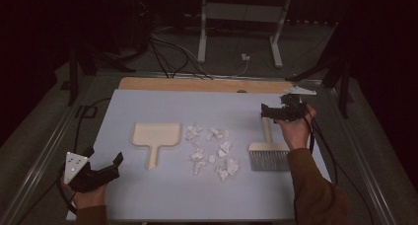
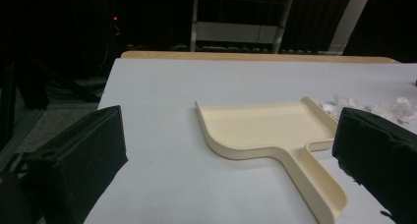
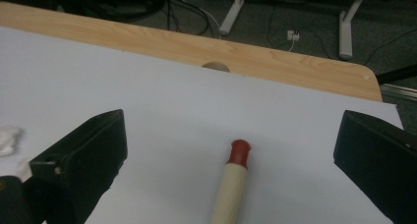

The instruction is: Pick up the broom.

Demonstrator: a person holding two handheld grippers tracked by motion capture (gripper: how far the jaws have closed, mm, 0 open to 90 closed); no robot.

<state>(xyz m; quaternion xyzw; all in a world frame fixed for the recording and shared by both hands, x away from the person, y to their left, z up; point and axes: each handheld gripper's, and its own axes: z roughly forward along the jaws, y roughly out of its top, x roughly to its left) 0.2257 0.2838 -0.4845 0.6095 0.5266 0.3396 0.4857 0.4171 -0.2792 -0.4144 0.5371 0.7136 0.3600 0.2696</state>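
The step in hand is judged to be the approach: both tools are being reached for and neither is yet gripped.

At the left, the left gripper [image 1: 106, 169] is held low over the near edge of the tabletop [image 1: 162, 200], its jaws spread wide and empty, aimed at the dustpan [image 1: 156, 138]. In the left gripper view the dustpan [image 2: 275, 135] is seen lying flat between the jaws but farther off, with its handle pointing toward the person. For the next move, the gripper would have to be carried forward and closed on that handle.

In the middle, the paper scraps [image 1: 213, 151] are scattered just right of the dustpan. About nine or ten crumpled white pieces can be counted, though the pile is too small and blurred for an exact number.

At the right, the brush [image 1: 268, 153] is laid flat with its bristles toward the person and its handle pointing away. The right gripper [image 1: 272, 112] is held over the far end of that handle, jaws spread and empty. In the right gripper view the red-tipped handle [image 3: 233, 182] is seen centred between the open jaws, not yet pinched. A short descent and a closing of the jaws are called for there.

Counted: one dustpan, one brush, two grippers.
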